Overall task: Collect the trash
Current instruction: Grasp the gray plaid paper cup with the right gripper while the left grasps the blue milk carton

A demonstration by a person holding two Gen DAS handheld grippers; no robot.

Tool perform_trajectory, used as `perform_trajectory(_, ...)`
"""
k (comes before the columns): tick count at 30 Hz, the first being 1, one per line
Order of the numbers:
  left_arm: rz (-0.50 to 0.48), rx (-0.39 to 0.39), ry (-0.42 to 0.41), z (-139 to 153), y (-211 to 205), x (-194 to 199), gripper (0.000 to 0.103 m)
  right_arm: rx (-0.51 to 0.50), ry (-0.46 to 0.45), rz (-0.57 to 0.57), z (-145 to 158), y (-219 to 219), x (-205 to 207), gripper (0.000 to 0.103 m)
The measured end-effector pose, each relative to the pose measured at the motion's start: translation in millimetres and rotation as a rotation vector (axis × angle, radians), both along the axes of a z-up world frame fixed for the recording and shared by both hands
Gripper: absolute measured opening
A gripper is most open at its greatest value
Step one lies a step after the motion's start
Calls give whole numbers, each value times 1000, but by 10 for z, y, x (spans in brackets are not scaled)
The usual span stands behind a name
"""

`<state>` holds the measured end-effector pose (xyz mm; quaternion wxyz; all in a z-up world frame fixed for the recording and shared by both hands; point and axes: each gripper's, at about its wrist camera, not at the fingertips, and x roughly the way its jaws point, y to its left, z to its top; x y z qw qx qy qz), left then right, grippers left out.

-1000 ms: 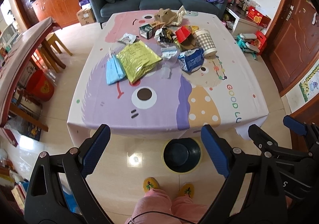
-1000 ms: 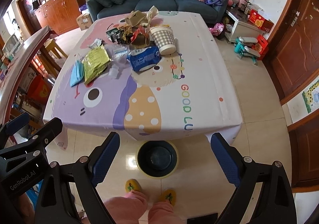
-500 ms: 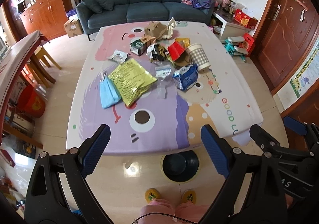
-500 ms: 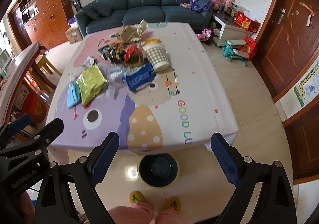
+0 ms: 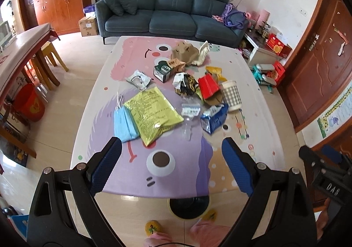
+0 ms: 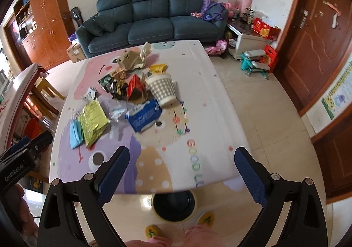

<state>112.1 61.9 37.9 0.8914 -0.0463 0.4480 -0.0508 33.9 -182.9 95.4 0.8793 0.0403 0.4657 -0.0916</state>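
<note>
Loosely heaped on the cartoon-printed cloth of the tabletop (image 5: 123,53) lies the trash: a glossy yellow-green foil pouch (image 5: 152,112), a soft blue face mask (image 5: 123,123), a crumpled blue wrapper (image 5: 213,118), clear plastic film (image 5: 189,115) and a checked paper cup (image 5: 231,95) on its side. Left gripper (image 5: 171,163) and right gripper (image 6: 179,172) hover at the near edge, jaws apart, empty. A round dark bin (image 6: 173,205) stands on the tiled floor below.

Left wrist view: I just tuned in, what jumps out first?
A heap of trash sits mid-table on the cartoon tablecloth: a yellow-green packet beside a blue face mask, a torn blue bag, a red wrapper and a tipped checkered cup. Both the left gripper and right gripper hover open at the near edge, above a dark bin on the floor.
</note>
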Motion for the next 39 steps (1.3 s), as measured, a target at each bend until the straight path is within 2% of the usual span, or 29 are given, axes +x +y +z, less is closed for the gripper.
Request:
perform_trajectory(7, -15, 46, 22, -113, -506, 497, 91, 78, 48, 153, -165, -352, 913, 97)
perform_trajectory(11, -20, 67, 75, -311, -916, 910, 91, 140, 121, 245, -478, -582, 1571, 97)
perform_trajectory(14, -36, 71, 144, -540, -1213, 1231, 90, 183, 198, 311, -830, -769, 2104, 97)
perform_trajectory(19, 89, 80, 246, -989, -1405, 1519, 86, 230, 267, 395, -1397, -809, 2739, 97)
perform_trajectory(22, 168, 75, 294, -1145, -1348, 1537, 86, 252, 306, 428, -1699, -722, 3040, 91)
perform_trajectory(26, 212, 78, 317, -1216, -1251, 1523, 86, 266, 345, 464, -1975, -565, 3241, 87)
perform_trajectory(28, 209, 86, 311, -1207, -1239, 1523, 86, 265, 375, 476, -2095, -510, 3272, 74)
perform_trajectory(31, 179, 94, 306, -1213, -1271, 1563, 86, 278, 362, 500, -2110, -505, 3268, 70)
perform_trajectory(35, 77, 114, 326, -1278, -1476, 1650, 86, 322, 375, 507, -2054, -683, 3191, 68)
perform_trajectory(39, -68, 192, 348, -1371, -1767, 1751, 86, 360, 391, 497, -1992, -960, 3065, 67)
